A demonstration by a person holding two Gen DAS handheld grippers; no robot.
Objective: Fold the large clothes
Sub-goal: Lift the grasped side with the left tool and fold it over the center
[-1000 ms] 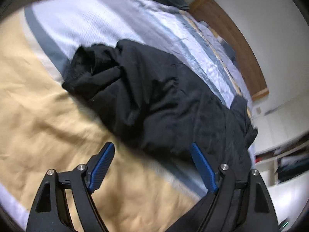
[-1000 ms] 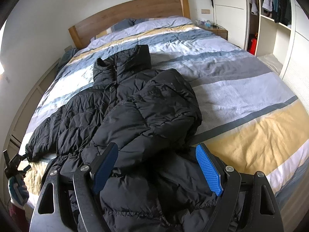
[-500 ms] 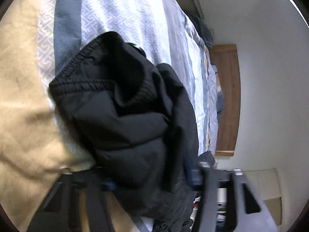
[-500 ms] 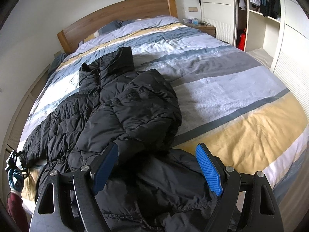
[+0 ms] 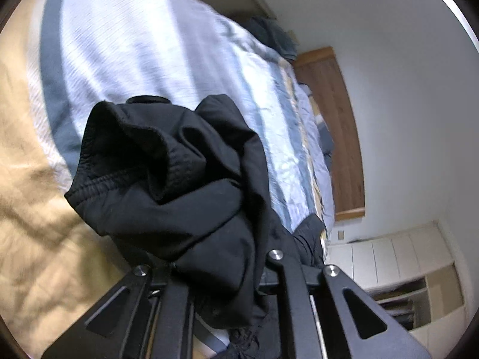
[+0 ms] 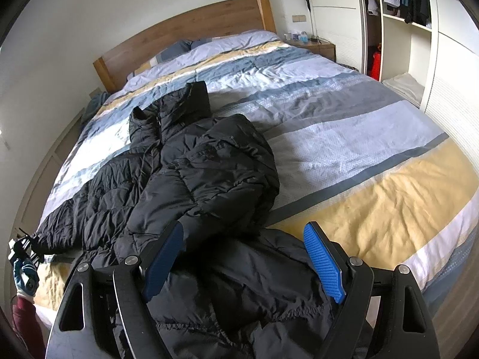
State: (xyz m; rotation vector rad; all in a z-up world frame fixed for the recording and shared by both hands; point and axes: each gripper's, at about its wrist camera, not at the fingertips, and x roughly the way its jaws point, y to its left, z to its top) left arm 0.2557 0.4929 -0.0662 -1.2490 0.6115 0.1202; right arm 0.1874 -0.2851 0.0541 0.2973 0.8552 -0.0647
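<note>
Left wrist view shows the left gripper point(image 5: 215, 272) pressed together on the elastic cuff end of the black puffer jacket's sleeve point(image 5: 167, 179), the cloth bunched up between its jaws and filling the frame from about 9 to 5 o'clock. Right wrist view shows the jacket point(image 6: 191, 185) sprawled rumpled across the striped bed point(image 6: 374, 137), collar toward the headboard point(image 6: 185, 33) at 12 o'clock, hem heaped at 6 o'clock under the right gripper point(image 6: 242, 257), whose jaws stand spread above the fabric without pinching it.

Several risks follow. The slick, puffy shell may slide out of a pinch that catches only a wad of cuff. Pulling the sleeve across while the body lies rumpled could drag the whole jacket toward the bed's near edge instead of laying the sleeve flat. The heaped hem sits close to that edge and might slip off. If the right gripper bites too thick a bundle, layers would fold unevenly.
</note>
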